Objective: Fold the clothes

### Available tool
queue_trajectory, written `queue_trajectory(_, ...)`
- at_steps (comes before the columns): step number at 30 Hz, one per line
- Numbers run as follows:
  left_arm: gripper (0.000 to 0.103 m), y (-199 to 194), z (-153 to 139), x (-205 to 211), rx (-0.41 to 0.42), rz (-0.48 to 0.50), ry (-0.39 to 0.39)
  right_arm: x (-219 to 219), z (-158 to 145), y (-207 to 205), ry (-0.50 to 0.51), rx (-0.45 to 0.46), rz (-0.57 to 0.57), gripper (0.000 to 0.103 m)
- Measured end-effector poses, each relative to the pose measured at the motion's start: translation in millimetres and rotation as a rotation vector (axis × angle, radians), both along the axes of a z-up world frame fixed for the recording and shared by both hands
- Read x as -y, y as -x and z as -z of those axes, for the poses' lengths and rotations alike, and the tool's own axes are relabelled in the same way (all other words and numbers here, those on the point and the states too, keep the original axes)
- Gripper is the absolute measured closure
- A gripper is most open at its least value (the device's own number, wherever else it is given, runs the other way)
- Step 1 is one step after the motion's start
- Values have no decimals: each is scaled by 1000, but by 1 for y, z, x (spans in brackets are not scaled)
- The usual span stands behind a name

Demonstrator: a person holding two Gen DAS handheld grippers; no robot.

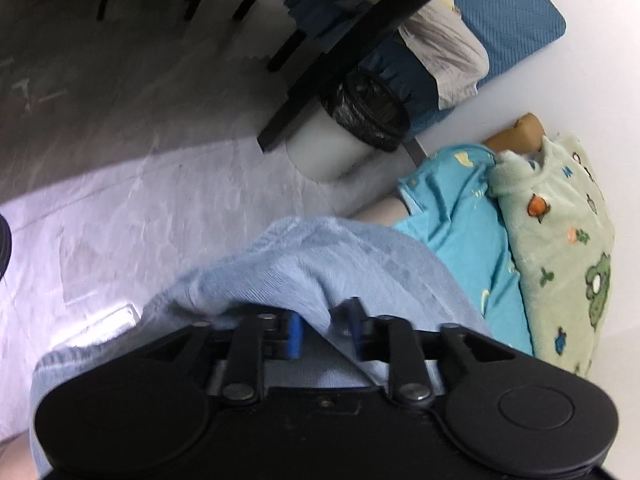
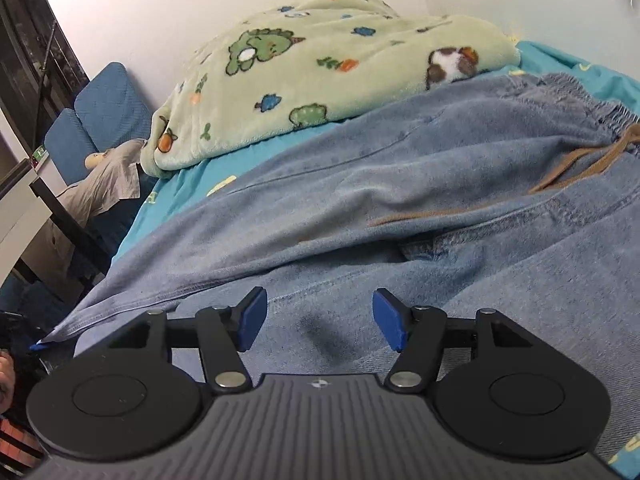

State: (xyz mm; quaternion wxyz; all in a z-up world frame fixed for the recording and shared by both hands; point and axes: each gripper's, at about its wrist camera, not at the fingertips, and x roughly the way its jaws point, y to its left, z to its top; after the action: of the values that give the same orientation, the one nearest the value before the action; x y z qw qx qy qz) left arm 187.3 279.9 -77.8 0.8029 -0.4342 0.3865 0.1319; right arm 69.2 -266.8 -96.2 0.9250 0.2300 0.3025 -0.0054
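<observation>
1. Jeans [image 2: 400, 184], light blue with an elastic waist and a brown drawstring [image 2: 592, 160], lie spread over the middle and right of my right wrist view, one leg running down toward the lower left of the frame.
2. Under them I see a turquoise printed sheet [image 2: 192, 180], which shows as a strip along the upper edge of the denim and again at the far right.
3. In my left wrist view the same jeans [image 1: 312, 264] bulge up in the lower centre of the frame, draped over the front of the claw.
4. My left claw [image 1: 324, 336] has its blue pads set narrowly, with a fold of the denim pinched between them.
5. My right claw [image 2: 320, 316] stands wide, blue pads well apart, just above the denim at the bottom centre, gripping nothing.
6. A pale green fleece blanket [image 2: 320, 68] with dinosaur and carrot prints is heaped at the upper centre of the right wrist view, touching the jeans' waistband; in the left wrist view the blanket [image 1: 560, 240] sits at the right edge.
7. Upper centre of the left wrist view holds a white bin [image 1: 340, 144] with a black liner on the grey floor [image 1: 140, 160].
8. A blue cushion [image 1: 508, 12] occupies the upper right there.
</observation>
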Motion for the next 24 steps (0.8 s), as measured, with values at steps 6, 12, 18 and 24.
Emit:
queue_trajectory(6,66,31,-30,-14,33,67,80,2,-8,9,5,18,13,40)
queue_trajectory(12,59,77,-49,-39,33,92,125,11,-20,31,-1,37,44,40)
queue_trajectory(18,54,133,-31,-74,-2,54,214,30,-39,54,-40,52,120,40)
queue_trajectory(24,51,174,19,-97,-67,-2,334,54,-60,79,-61,77,202,40)
